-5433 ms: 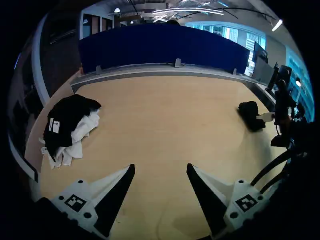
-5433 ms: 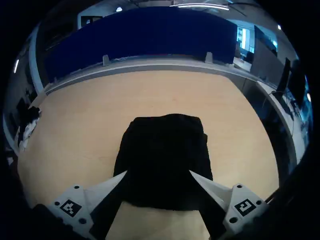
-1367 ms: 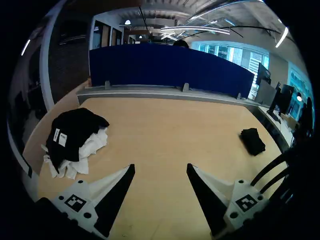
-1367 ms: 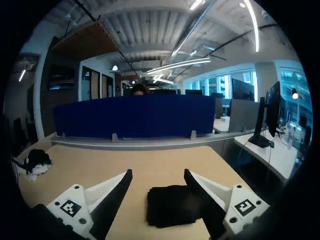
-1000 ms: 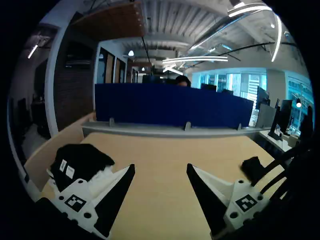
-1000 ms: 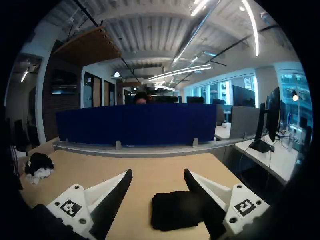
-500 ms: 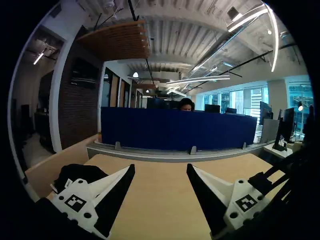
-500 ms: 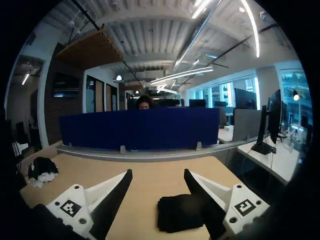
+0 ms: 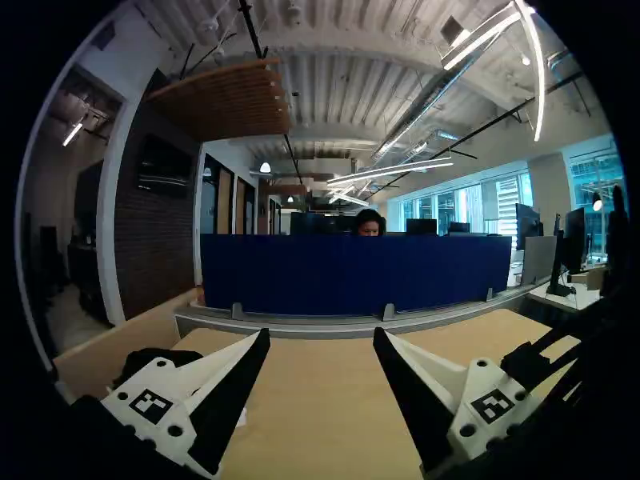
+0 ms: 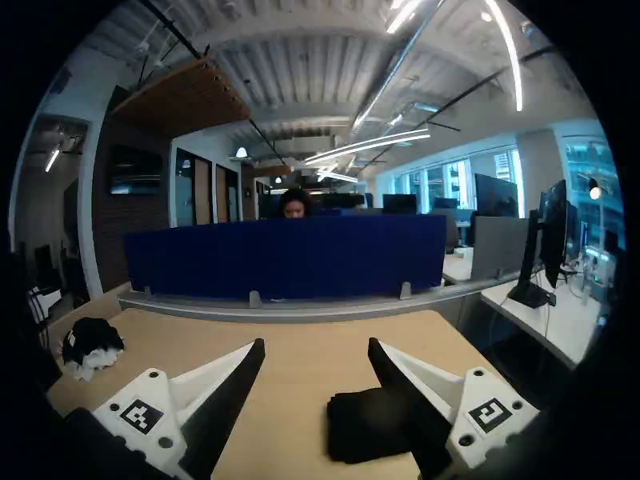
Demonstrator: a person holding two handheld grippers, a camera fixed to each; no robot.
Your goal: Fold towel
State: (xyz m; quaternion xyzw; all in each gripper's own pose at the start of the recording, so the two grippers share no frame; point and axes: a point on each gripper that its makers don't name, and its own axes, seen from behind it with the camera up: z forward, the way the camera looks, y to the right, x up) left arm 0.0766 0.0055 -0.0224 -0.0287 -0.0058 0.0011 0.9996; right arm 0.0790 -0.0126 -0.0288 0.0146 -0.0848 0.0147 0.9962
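Both sets of tongs are held level, looking out across the wooden tabletop. The left tongs are spread wide apart with nothing between them, just bare tabletop in the gap. The right tongs are also apart and gripping nothing.

The folded black towel shows in the right gripper view. It lies flat on the tabletop, low in the picture, and is partly tucked behind the finger on that view's right side. Can't tell if that finger actually touches it. It looks like a neat, squarish stack.

Well apart from it, near the far left edge of the tabletop, there's a pile of black and white cloth, all bunched up. The left gripper view catches the dark top of that pile peeking over its left-side finger.

Along the back of the tabletop runs a blue divider, with 1 person sitting behind it. A monitor stands on the next desk over.
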